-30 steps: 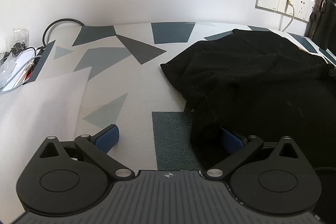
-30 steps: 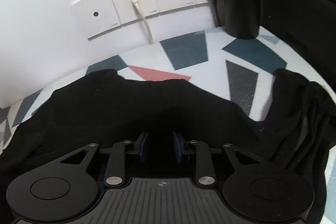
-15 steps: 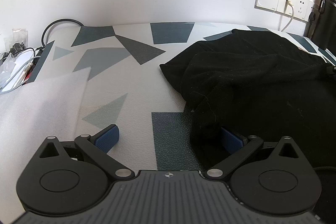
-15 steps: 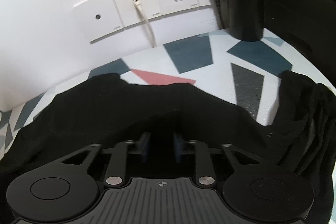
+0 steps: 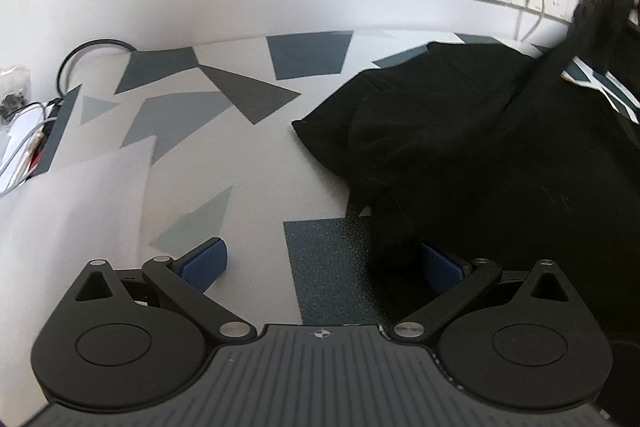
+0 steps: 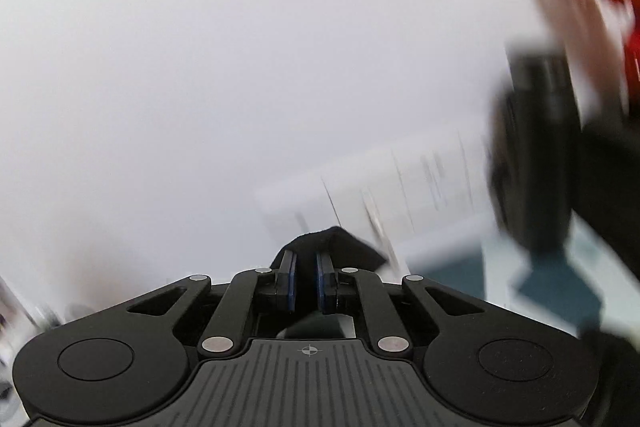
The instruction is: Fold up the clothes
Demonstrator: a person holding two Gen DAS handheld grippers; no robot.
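Your right gripper [image 6: 305, 283] has its jaws pinched on a fold of the black shirt [image 5: 472, 147]. Your left gripper [image 5: 324, 263] has jaws wide apart, shirt edge by the right jaw on the counter [image 5: 208, 155].

A geometric-patterned table [image 5: 248, 163] bears a black garment [image 5: 460, 147] and cables [image 5: 28, 143].
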